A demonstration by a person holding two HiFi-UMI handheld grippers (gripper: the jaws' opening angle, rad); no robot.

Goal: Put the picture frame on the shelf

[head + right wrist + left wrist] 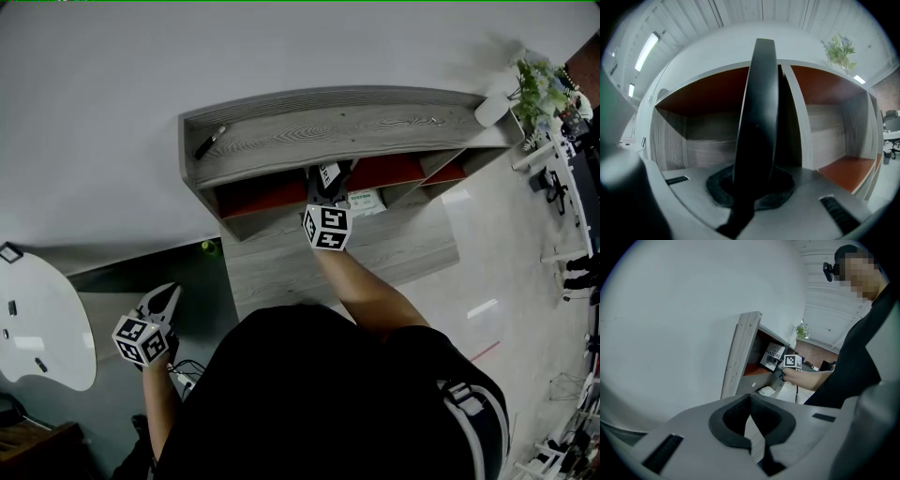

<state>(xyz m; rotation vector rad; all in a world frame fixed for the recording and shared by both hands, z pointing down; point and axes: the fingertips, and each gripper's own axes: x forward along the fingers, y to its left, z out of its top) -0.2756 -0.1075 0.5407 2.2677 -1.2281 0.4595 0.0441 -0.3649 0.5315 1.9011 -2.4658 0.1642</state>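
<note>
Right tongs: my right gripper [327, 199] is clamped on the picture frame [330, 174], at the centre of the head view.
Frame position: it is at the mouth of the shelf [328, 127], in front of the red-lined compartment left of the upright divider [799, 117].
Frame in the right gripper view: I see it only edge-on, a dark slab rising up the middle of the picture, its face hidden.
Frame in the left gripper view: it is small at centre right, with a white face and print I can read only partly.
Contact: I cannot tell whether the frame's lower edge rests on the compartment floor.
Hidden in the head view: the shelf's top board covers most of the frame and the compartment backs.
Left tongs: my left gripper [164, 298] is at lower left, well apart from the shelf, its jaws together with nothing between them.
Shelf top: a dark pen-like thing [209, 142] lies at the left end; it is too small to name.
Upper right: a plant [542, 89] shows, partly cut off by the edge.
Below the compartment: a pale packet [366, 200] lies just right of my gripper, its print unreadable.
</note>
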